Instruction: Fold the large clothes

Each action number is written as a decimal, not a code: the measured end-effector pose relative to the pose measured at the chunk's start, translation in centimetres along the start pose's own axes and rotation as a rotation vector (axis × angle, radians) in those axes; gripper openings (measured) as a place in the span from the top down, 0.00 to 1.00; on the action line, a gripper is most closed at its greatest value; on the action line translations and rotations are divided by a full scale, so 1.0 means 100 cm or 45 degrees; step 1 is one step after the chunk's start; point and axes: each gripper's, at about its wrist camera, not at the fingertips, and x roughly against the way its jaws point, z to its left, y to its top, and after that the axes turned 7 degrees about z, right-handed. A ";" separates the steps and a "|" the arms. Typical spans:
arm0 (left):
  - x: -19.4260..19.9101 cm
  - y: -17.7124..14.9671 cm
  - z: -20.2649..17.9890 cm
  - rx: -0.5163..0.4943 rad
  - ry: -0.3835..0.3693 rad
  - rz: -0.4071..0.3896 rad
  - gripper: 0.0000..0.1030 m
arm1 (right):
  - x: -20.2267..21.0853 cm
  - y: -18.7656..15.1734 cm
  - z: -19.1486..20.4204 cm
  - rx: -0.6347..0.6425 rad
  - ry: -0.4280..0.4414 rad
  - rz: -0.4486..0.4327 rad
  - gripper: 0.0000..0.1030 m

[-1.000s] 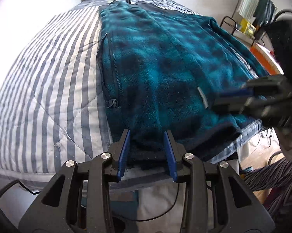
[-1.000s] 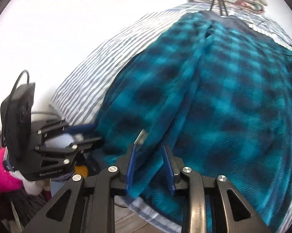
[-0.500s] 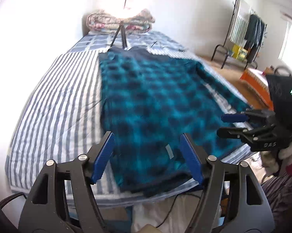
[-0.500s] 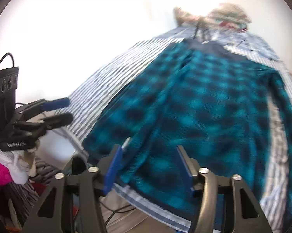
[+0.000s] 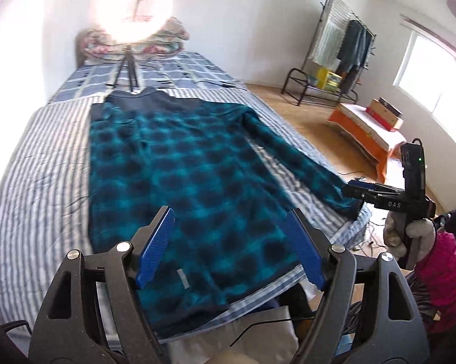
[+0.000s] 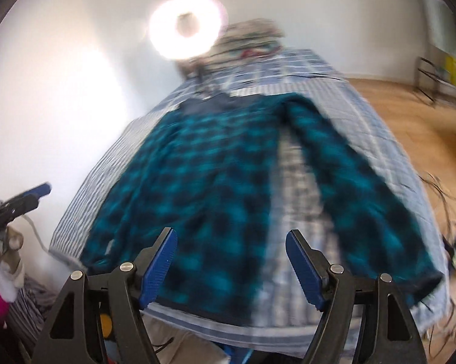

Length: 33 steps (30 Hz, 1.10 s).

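On bed: jacket (image 5: pixel 179 176) flat, long axis running away from claws
Sleeve (image 6: pixel 364 188): right side, nearer right claw (image 6: pixel 231 268)
Claws: left claw (image 5: pixel 229 248) and right just opened wide, nothing between

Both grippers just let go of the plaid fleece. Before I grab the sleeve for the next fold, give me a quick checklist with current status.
1. Left gripper empty, jaws just opened wide: ok.
2. Right gripper empty, jaws just opened wide: ok.
3. Plaid fleece body lying flat on the striped bed cover: ok.
4. Sleeve stretched out apart from the body, reachable: ok.
5. Sleeve cuff fully on the bed: not ok, it lies at the edge.
6. Other sleeve's position: cannot tell.
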 end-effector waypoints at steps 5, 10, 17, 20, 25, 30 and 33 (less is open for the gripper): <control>-0.021 0.007 -0.015 -0.025 -0.045 0.044 0.24 | 0.025 -0.011 -0.073 -0.216 -0.072 -0.043 0.27; -0.044 0.005 -0.028 -0.075 -0.068 0.111 0.24 | 0.041 -0.029 -0.141 -0.488 -0.024 -0.070 0.42; -0.061 0.004 -0.043 -0.120 -0.080 0.161 0.24 | 0.032 -0.063 -0.193 -0.790 0.149 -0.019 0.59; -0.063 0.005 -0.047 -0.128 -0.092 0.163 0.24 | 0.020 -0.068 -0.194 -0.817 0.201 0.018 0.64; -0.069 0.005 -0.052 -0.150 -0.087 0.173 0.24 | 0.006 -0.070 -0.187 -0.823 0.266 0.057 0.85; -0.070 0.003 -0.053 -0.156 -0.079 0.177 0.24 | -0.010 -0.087 -0.183 -0.842 0.262 0.172 0.97; -0.070 0.001 -0.053 -0.154 -0.080 0.179 0.24 | -0.022 -0.098 -0.185 -0.850 0.192 0.241 0.97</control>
